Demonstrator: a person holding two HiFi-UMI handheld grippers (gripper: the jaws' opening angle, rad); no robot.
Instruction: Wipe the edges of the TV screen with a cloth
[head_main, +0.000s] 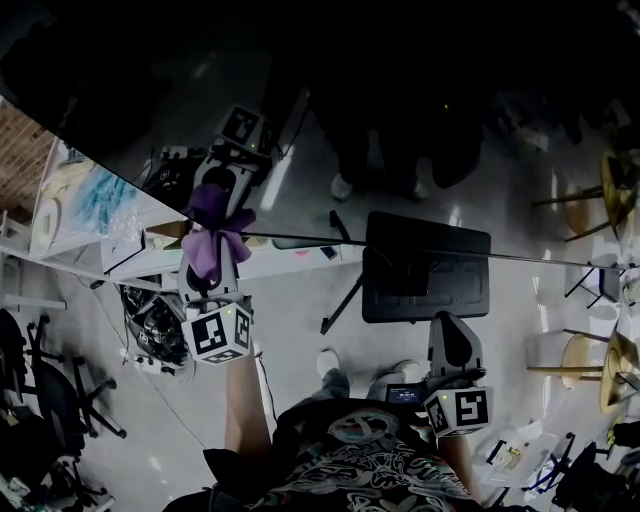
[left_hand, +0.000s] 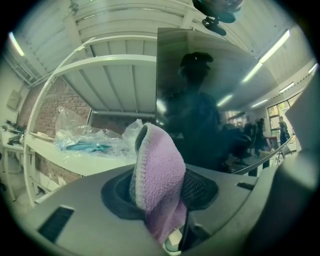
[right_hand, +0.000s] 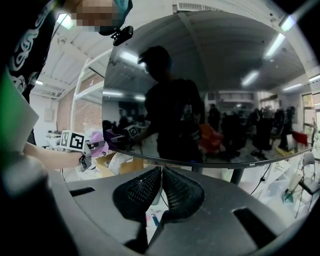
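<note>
The dark, glossy TV screen (head_main: 400, 120) fills the top of the head view; its thin lower edge (head_main: 430, 250) runs across the middle. My left gripper (head_main: 212, 255) is shut on a purple cloth (head_main: 213, 232) held at the screen's lower left corner. In the left gripper view the cloth (left_hand: 161, 175) stands up between the jaws, right beside the screen's (left_hand: 215, 100) vertical left edge. My right gripper (head_main: 452, 345) hangs low on the right, away from the screen. Its jaws (right_hand: 161, 175) are shut with nothing in them, below the screen (right_hand: 200, 85).
A white shelf (left_hand: 75, 162) with a plastic bag (left_hand: 82, 137) stands just left of the TV. The black stand base (head_main: 425, 270) sits below the screen. Chairs and stools (head_main: 590, 360) ring the floor, with cables and gear (head_main: 150, 325) at left.
</note>
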